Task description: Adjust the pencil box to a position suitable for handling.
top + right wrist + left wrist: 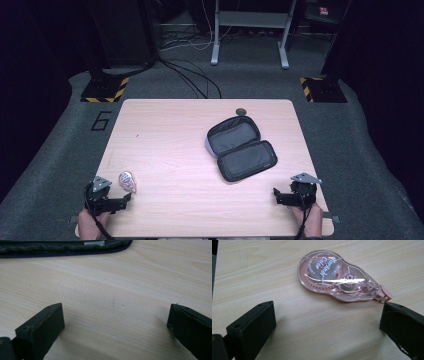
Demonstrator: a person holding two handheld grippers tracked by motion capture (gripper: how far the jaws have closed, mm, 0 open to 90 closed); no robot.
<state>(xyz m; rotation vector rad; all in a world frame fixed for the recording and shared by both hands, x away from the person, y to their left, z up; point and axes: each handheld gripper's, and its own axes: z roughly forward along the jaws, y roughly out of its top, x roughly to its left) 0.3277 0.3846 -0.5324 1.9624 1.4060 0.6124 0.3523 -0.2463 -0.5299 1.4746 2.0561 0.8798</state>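
A pink, clear-shelled correction tape dispenser [127,181] lies flat on the wooden table [170,150] near its front left. My left gripper [125,200] rests just in front of it, jaws wide apart and empty; in the left gripper view the dispenser [338,277] lies just beyond the jaws, its pink tip by the right jaw. A black zip pouch [241,147] lies unzipped and spread flat, right of the table's middle. My right gripper [276,194] sits at the front right, open and empty, with the pouch's edge [65,248] ahead of it.
A small dark round object [241,111] sits at the table's far edge. Beyond the table are floor cables [192,75], a grey metal frame [250,30] and two hazard-striped stand bases [105,90]. A hand holds each gripper at the table's front edge.
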